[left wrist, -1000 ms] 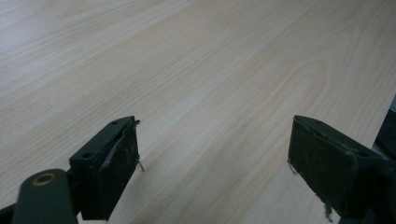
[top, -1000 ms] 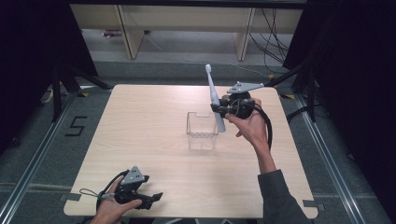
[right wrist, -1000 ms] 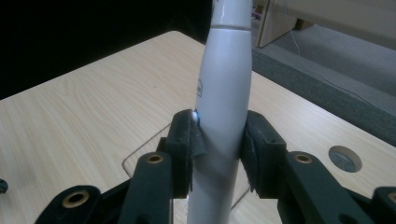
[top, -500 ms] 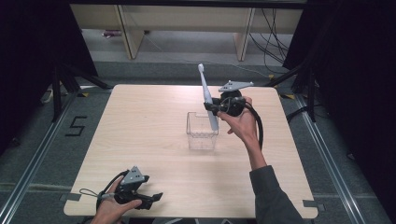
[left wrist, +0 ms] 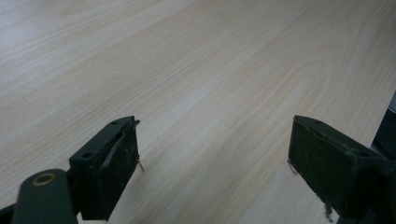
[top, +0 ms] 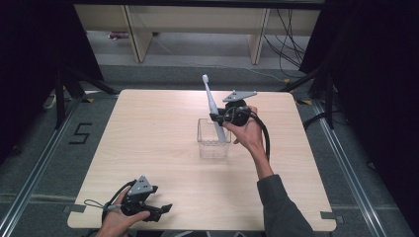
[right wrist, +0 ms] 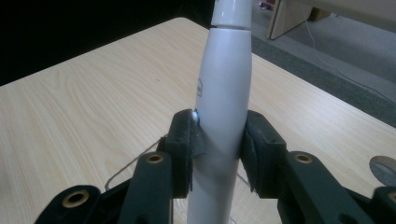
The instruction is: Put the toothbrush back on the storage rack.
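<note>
Right tool [top: 221,118] is clamping the electric toothbrush [right wrist: 224,93] mid-handle over the clear container [top: 214,140] — rigid, light, slick plastic, top-heavy; left tool [left wrist: 212,172] is resting released on the worktop [top: 148,128].

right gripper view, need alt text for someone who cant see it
The right tool clamps the white handle of an electric toothbrush between its two black jaws, the brush standing upright. Behind it spreads a light wooden table, with grey floor beyond the far edge.
</note>
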The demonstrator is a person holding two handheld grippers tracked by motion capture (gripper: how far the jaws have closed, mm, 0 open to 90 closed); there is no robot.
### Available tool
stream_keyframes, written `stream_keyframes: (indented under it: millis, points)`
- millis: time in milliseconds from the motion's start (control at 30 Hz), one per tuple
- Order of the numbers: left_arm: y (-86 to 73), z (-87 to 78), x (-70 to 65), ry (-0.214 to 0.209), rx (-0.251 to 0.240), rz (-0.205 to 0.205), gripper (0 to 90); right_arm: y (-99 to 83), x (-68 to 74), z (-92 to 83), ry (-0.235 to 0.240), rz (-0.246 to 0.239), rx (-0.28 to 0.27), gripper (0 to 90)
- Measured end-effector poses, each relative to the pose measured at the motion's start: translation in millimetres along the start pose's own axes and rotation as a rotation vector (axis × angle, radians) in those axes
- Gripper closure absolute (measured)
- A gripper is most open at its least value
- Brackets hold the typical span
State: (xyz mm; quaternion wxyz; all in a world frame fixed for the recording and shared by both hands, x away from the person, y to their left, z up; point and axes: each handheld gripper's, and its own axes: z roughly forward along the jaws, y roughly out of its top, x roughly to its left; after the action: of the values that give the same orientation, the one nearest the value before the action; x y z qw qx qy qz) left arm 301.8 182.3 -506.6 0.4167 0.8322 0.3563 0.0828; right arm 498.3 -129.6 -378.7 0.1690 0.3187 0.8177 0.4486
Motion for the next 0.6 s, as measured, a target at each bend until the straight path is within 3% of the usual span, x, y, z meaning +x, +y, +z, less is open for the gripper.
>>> stream_keyframes:
  millis: [200,233,333,367,533,567,600]
  points:
    - [-0.2,-0.6,0.4,0.000,0.002,0.007,15.4,-10.0,1.7,11.4,0.005,0.001,0.028,66.1]
    - [0.0,-0.7,0.5,-0.001,0.006,0.007,15.4,-12.9,1.3,12.5,-0.001,0.003,0.052,66.1]
    - [-0.1,-0.5,0.5,0.002,0.005,0.008,15.4,-15.5,0.4,16.0,0.014,-0.009,0.048,66.1]
    - [-0.1,-0.5,0.5,0.002,0.005,0.007,15.4,-18.0,1.7,17.3,-0.001,-0.004,0.062,66.1]
    - [-0.1,-0.1,-0.1,0.001,0.000,0.000,15.4,-22.2,1.3,21.8,-0.005,-0.033,0.102,66.1]
    - [-0.2,-0.5,0.5,0.002,0.006,0.008,15.4,-22.9,4.6,21.6,-0.003,0.004,0.122,66.1]
    - [-0.2,-0.4,0.4,0.002,0.006,0.007,15.4,-24.1,4.7,23.7,-0.006,-0.006,0.113,66.1]
